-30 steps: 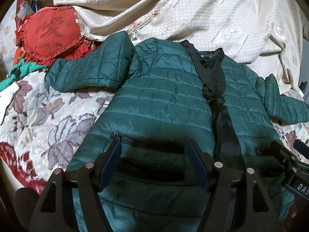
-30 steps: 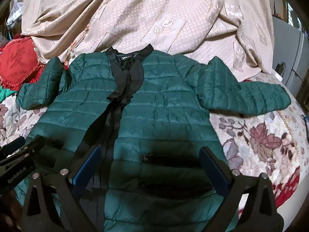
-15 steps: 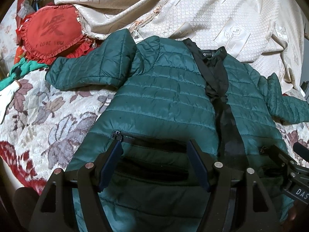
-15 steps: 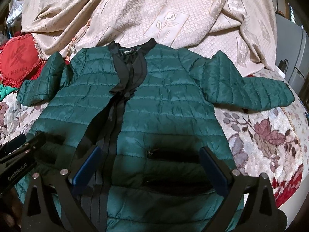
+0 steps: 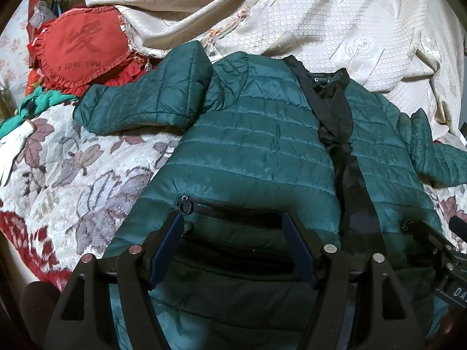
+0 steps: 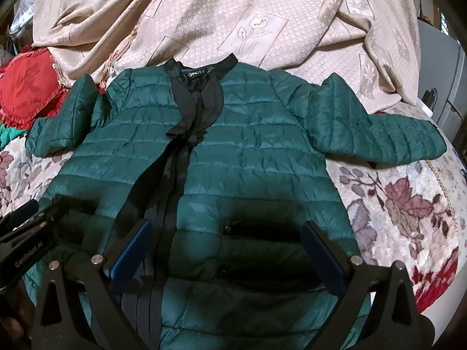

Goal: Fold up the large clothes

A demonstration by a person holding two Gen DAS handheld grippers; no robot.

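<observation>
Lying flat on floral bedspread [image 5: 73, 180] w/ beige blanket [image 6: 233, 20] behind: green jacket [image 6: 248, 151]; both claws open.

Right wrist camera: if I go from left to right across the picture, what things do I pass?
Red heart cushion → jacket's left sleeve → black zipper band → jacket's right sleeve → flowery bedspread.

Each tool [image 5: 233, 227] [image 6: 224, 239] is black with blue-padded fingers [image 5: 165, 242], silver screws and white lettering.

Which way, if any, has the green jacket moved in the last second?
No. The jacket sleeve still lies beside the red pillow, collar against the beige blanket.
</observation>
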